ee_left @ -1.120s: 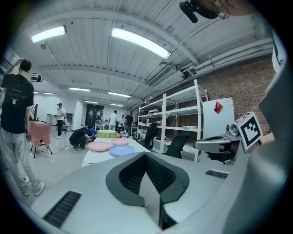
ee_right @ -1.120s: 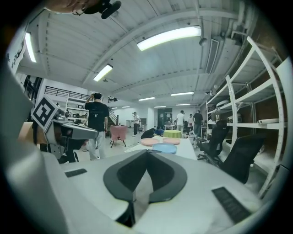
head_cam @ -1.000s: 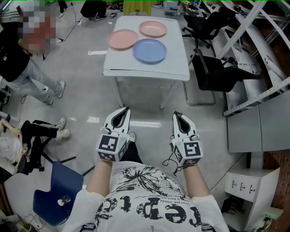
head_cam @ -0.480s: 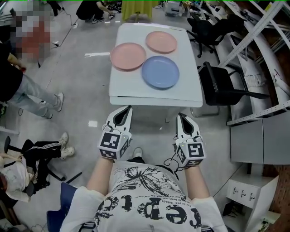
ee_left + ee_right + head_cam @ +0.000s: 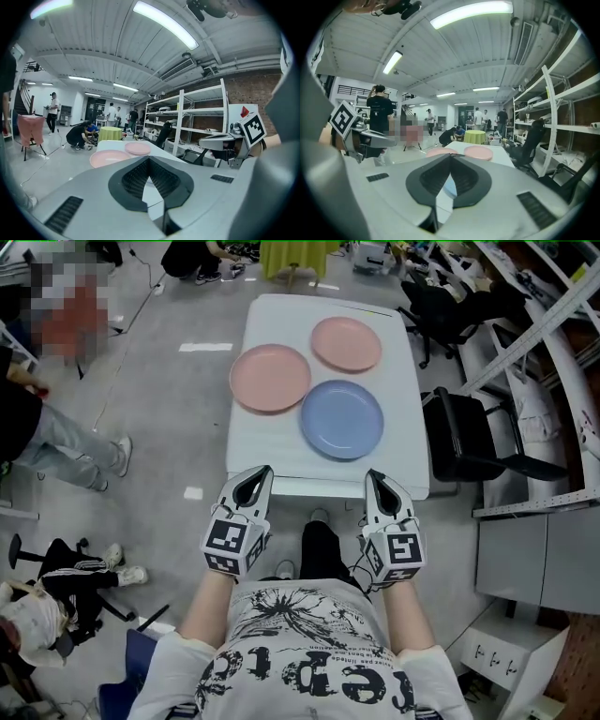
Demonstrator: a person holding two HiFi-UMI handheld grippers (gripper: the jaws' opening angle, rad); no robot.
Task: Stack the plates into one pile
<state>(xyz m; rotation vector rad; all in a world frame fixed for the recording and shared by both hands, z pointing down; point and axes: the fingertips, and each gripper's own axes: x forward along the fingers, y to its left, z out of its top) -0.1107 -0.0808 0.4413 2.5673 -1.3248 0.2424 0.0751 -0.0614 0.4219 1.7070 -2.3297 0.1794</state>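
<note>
The left gripper (image 5: 256, 476) and right gripper (image 5: 376, 479) hover just short of the white table's (image 5: 272, 451) near edge, jaws closed on nothing; on the table (unstacked) lie the blue plate (image 5: 342, 419) nearest, the left pink plate (image 5: 270, 378) and the far pink plate (image 5: 346, 343) beyond.

Right gripper's jaws closed, plates on the table ahead

The right gripper (image 5: 451, 155) fills the lower frame, its dark ribbed pads meeting at the tips with nothing between them. Past the tips, a white table (image 5: 506, 158) carries the left pink plate (image 5: 439, 151) and the right pink plate (image 5: 478, 151), and a sliver of blue plate (image 5: 449, 186) shows between the pads. A green-draped round table (image 5: 474, 137) stands farther back, with shelving (image 5: 555, 112) at the right.
</note>
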